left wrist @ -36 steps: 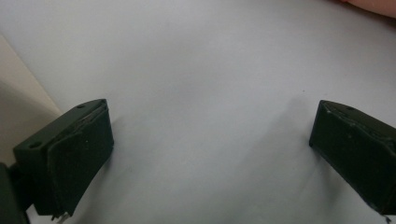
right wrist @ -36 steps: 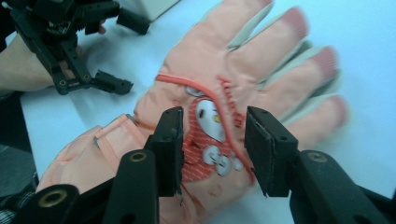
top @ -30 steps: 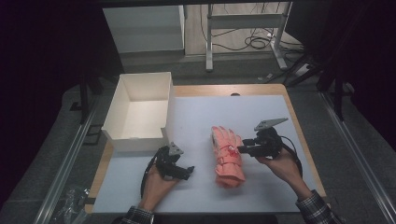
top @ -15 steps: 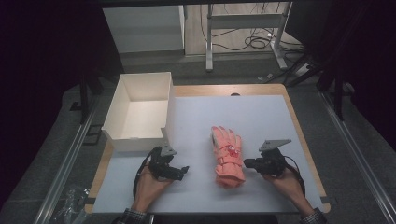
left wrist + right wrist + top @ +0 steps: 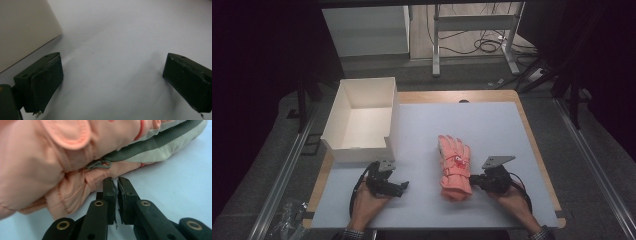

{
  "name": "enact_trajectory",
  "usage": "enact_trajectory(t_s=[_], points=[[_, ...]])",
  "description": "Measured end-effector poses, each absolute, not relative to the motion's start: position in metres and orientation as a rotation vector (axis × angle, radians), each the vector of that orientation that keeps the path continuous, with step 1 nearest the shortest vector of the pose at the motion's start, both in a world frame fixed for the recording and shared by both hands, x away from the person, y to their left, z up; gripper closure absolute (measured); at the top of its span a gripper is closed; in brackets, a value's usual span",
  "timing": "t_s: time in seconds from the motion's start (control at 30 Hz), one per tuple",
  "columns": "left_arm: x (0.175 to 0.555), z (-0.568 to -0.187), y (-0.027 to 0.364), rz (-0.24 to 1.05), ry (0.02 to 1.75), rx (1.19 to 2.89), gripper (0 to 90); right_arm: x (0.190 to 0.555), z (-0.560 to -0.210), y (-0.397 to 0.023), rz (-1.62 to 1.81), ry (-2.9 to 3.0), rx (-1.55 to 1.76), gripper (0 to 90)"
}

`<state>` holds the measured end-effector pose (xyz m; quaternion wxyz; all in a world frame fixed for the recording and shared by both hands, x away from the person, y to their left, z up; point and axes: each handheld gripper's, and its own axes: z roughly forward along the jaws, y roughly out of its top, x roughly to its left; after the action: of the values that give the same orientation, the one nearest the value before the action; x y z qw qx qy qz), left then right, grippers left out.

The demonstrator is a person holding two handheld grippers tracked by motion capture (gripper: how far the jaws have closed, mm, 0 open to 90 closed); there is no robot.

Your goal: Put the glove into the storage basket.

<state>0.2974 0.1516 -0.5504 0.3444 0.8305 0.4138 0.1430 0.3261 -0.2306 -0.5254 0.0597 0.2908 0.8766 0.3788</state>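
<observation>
Lowered to the padded salmon-pink glove's (image 5: 454, 165) cuff, the right gripper (image 5: 477, 181) is closed, pinching nothing. Left gripper (image 5: 401, 186) is held open; a regrasp seems needed.

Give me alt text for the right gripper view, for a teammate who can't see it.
The right gripper's two black jaws stand shut with nothing visibly between them, their tips right at the cuff edge of a padded salmon-pink fabric glove lying on the pale blue-grey table surface. A grey mesh and beige panel runs along the glove's underside, and a small grey clip sits just above the tips.
</observation>
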Motion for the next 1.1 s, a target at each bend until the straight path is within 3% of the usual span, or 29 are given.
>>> enact_trajectory(t_s=[1.1], points=[[0.298,-0.551,0.151,0.373,1.077,2.162,2.5,0.355,-0.531,-0.175,1.184,2.640,0.910,84.0]])
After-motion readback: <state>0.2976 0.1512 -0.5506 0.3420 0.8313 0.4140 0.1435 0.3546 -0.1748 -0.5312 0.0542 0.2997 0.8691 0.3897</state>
